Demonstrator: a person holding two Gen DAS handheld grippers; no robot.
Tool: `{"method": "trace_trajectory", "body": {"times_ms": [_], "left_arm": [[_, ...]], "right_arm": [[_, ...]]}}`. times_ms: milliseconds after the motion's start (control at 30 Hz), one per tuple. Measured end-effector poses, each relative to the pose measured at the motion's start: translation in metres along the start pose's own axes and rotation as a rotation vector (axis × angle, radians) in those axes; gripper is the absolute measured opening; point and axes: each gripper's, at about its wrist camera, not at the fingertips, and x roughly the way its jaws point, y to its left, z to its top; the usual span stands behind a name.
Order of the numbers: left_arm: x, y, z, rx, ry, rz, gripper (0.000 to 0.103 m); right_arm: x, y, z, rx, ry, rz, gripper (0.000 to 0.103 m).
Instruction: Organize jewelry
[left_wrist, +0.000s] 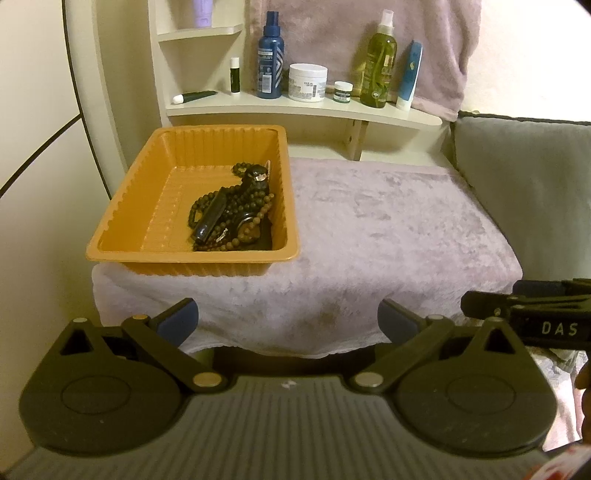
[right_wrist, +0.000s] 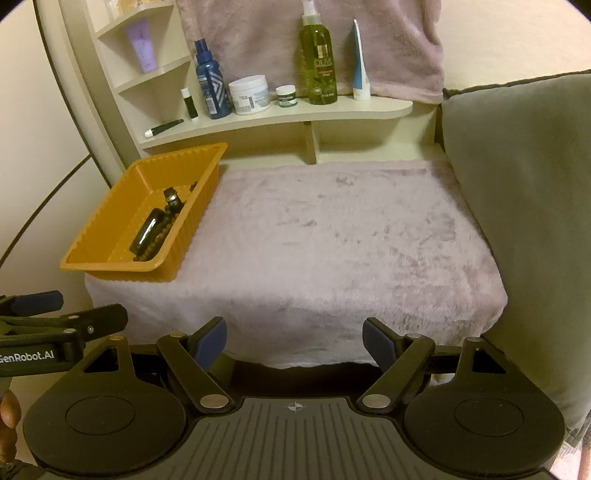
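An orange ribbed tray (left_wrist: 122, 206) stands on the left of a lilac plush-covered table (left_wrist: 388, 229). Inside it lies a pile of dark beaded jewelry (left_wrist: 232, 206) with a black glossy piece. The tray (right_wrist: 92, 236) and the jewelry (right_wrist: 155, 229) also show in the right wrist view. My left gripper (left_wrist: 288, 321) is open and empty, held before the table's front edge. My right gripper (right_wrist: 295, 341) is open and empty, also before the front edge. Each gripper shows at the side of the other's view, the right one (left_wrist: 524, 314) and the left one (right_wrist: 55, 321).
A cream shelf (left_wrist: 295, 105) behind the table holds a blue spray bottle (left_wrist: 270, 59), a white jar (left_wrist: 307, 82), a green olive bottle (left_wrist: 378, 66), a blue tube (left_wrist: 409, 75) and small items. A grey cushion (left_wrist: 524, 192) borders the table's right side.
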Motion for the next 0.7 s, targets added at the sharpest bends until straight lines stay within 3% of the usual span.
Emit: {"method": "trace_trajectory", "body": {"times_ms": [700], "left_arm": [[0.0006,0.0000,0.0015,-0.007,-0.004,0.002,0.103]], "right_arm": [[-0.0005,0.0017,0.0011,-0.004,-0.003,0.000,0.080]]}}
